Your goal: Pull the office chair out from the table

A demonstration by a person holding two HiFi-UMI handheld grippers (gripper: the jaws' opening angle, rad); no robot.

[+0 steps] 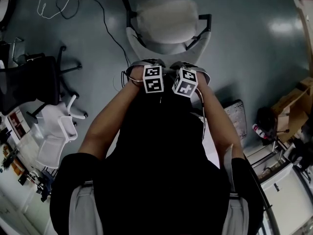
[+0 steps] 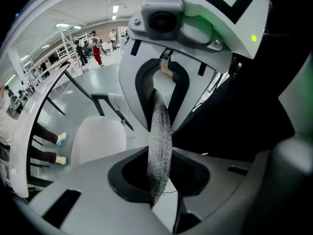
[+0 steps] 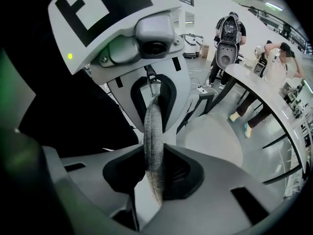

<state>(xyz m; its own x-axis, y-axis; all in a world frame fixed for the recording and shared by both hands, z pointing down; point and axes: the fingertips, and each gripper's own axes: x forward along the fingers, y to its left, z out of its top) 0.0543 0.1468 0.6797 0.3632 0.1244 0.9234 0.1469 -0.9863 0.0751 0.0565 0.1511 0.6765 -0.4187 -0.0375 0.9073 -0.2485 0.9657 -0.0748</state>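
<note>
Head view: a person stands over the office chair [image 1: 168, 21], with the left tool [image 1: 145, 65] and right tool [image 1: 190, 65] side by side at the top of its backrest [image 2: 160, 131]. Each tool is partly closed and clenched on the backrest's thin grey mesh edge, which runs upright between the jaws. The pale seat [image 3: 215, 136] lies on the far side, on open grey floor [image 1: 254, 43]. A white surface [image 3: 274, 102] on black legs curves past near the seat. Cables [image 1: 58, 4] trail at far left, and a black chair [image 1: 34, 82] stands at left.
</note>
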